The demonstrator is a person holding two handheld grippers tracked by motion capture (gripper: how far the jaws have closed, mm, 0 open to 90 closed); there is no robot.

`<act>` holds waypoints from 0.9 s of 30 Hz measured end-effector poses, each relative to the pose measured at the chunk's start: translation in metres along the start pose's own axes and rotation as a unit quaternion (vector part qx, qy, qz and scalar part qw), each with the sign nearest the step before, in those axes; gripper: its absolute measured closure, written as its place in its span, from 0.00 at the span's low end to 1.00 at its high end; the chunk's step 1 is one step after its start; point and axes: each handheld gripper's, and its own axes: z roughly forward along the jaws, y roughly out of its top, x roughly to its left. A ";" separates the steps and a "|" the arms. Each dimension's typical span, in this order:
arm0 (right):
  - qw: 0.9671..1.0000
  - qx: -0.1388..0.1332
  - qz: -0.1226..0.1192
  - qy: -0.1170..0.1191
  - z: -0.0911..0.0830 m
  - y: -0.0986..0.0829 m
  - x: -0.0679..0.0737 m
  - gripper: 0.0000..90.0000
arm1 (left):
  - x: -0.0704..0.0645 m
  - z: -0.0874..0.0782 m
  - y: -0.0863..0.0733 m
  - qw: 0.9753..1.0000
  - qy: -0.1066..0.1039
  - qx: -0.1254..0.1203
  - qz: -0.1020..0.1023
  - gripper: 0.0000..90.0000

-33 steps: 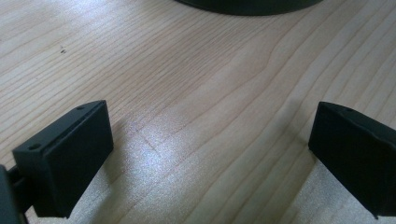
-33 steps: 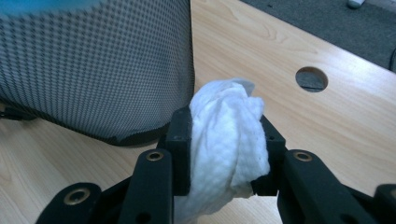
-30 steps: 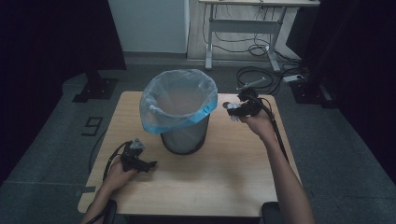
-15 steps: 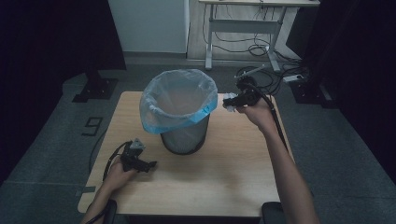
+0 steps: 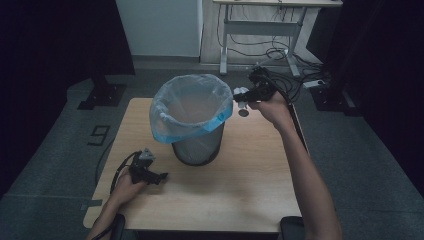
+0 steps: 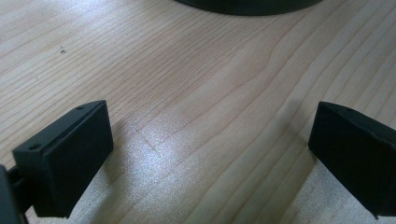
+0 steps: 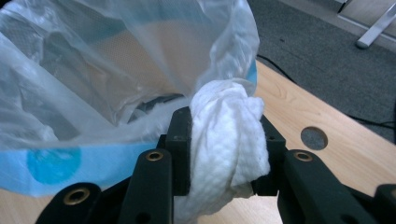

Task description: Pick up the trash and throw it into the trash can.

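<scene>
A black mesh bin (image 5: pixel 196 145) lined with a clear blue-edged plastic bag (image 5: pixel 190 107) stands in the middle of the wooden table (image 5: pixel 250 175). My right gripper (image 5: pixel 241 96) is raised at the bin's right rim, shut on a crumpled white paper towel (image 7: pixel 229 140), which touches the bag's edge (image 7: pixel 140 84). My left gripper (image 5: pixel 159 176) rests low on the table at the front left, left of the bin's base (image 6: pixel 247 5). Its jaws stand wide apart over bare wood in the left gripper view.
A round hole (image 5: pixel 243 113) sits in the tabletop under the right gripper. Behind the table are a white desk frame (image 5: pixel 260 35) and cables (image 5: pixel 295 65) on the grey floor. Dark curtains stand at both sides.
My right gripper has carried the paper towel up and leftward, from beside the bin to its right rim. The left gripper has stayed put.
</scene>
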 end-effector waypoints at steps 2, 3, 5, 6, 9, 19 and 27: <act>1.000 -0.004 -0.002 0.004 -0.001 0.006 0.003 0.73 | 0.000 0.000 0.000 1.000 0.000 0.000 0.000 0.00; 1.000 -0.003 -0.006 0.002 -0.002 0.009 0.005 0.73 | 0.000 0.000 0.000 1.000 0.000 0.000 0.000 0.00; 1.000 -0.007 -0.009 0.005 -0.002 0.014 0.008 0.73 | 0.000 0.000 0.000 1.000 0.000 0.000 0.000 0.00; 1.000 -0.007 -0.010 0.008 -0.002 0.018 0.010 0.73 | 0.000 0.000 0.000 1.000 0.000 0.000 0.000 0.00; 1.000 -0.006 -0.019 0.007 0.001 0.026 0.016 0.73 | 0.000 0.000 0.000 1.000 0.000 0.000 0.000 0.00; 0.999 -0.004 -0.045 0.016 0.020 0.050 0.041 0.73 | 0.000 0.000 0.000 1.000 0.000 0.000 0.000 0.00; 0.998 -0.007 -0.058 0.031 0.048 0.064 0.061 0.73 | 0.000 0.000 0.000 1.000 0.000 0.000 0.000 0.00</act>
